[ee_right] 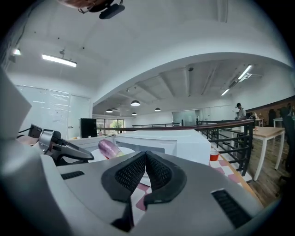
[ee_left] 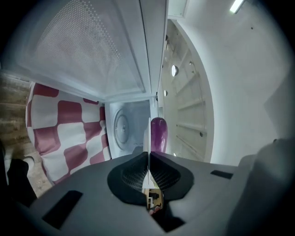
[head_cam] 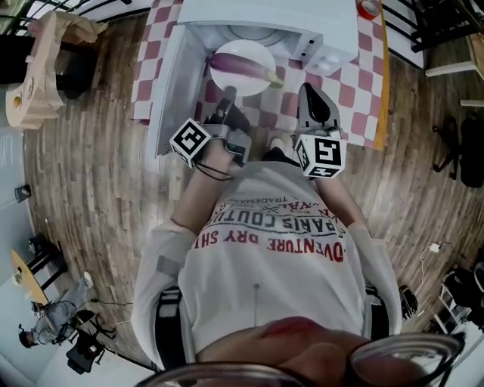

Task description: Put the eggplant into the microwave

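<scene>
A purple eggplant (head_cam: pixel 242 68) lies on a white plate (head_cam: pixel 246 49) that hangs in front of the open white microwave (head_cam: pixel 287 23). My left gripper (head_cam: pixel 229 94) is shut on the plate's near rim. In the left gripper view the rim shows as a thin white edge between the jaws, with the eggplant (ee_left: pixel 158 133) behind it and the microwave's cavity (ee_left: pixel 124 126) beyond. My right gripper (head_cam: pixel 310 92) hovers to the right of the plate, shut and holding nothing. From the right gripper view the eggplant (ee_right: pixel 108 147) and the left gripper (ee_right: pixel 69 150) show at the left.
The microwave's door (head_cam: pixel 168 91) stands swung open on the left. The microwave rests on a red-and-white checked cloth (head_cam: pixel 355 91). A red tape roll (head_cam: pixel 368 7) sits at the cloth's far right. A wooden floor surrounds the table, and a black railing (ee_right: pixel 230 133) runs at the right.
</scene>
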`<state>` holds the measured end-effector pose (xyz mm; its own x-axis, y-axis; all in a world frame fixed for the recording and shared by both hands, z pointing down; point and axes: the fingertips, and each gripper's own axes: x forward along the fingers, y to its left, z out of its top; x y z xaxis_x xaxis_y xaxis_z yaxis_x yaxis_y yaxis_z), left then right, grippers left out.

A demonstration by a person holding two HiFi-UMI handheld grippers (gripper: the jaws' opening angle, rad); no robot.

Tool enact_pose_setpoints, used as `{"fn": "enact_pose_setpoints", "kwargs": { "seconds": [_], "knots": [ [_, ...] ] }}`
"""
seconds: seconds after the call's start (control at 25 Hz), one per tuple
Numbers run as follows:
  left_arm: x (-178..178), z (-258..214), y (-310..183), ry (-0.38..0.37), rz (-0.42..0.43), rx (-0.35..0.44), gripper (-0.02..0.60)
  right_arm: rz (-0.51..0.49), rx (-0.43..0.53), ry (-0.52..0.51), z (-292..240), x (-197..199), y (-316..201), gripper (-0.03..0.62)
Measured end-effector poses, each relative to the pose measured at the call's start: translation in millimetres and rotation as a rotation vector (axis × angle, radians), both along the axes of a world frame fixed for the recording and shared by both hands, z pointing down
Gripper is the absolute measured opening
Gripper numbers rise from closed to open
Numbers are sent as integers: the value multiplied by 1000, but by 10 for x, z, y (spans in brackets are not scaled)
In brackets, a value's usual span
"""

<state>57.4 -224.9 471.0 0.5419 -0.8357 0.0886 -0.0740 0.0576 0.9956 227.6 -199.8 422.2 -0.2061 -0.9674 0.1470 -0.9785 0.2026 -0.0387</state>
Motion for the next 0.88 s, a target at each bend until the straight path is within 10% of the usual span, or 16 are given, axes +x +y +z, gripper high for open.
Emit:
{"fn": "enact_pose_setpoints", "kwargs": {
  "seconds": [0.88],
  "knots": [
    [258, 590, -809, -12, -134, -110, 34, -164, -129, 4, 625, 167, -1050, 26]
  ]
}}
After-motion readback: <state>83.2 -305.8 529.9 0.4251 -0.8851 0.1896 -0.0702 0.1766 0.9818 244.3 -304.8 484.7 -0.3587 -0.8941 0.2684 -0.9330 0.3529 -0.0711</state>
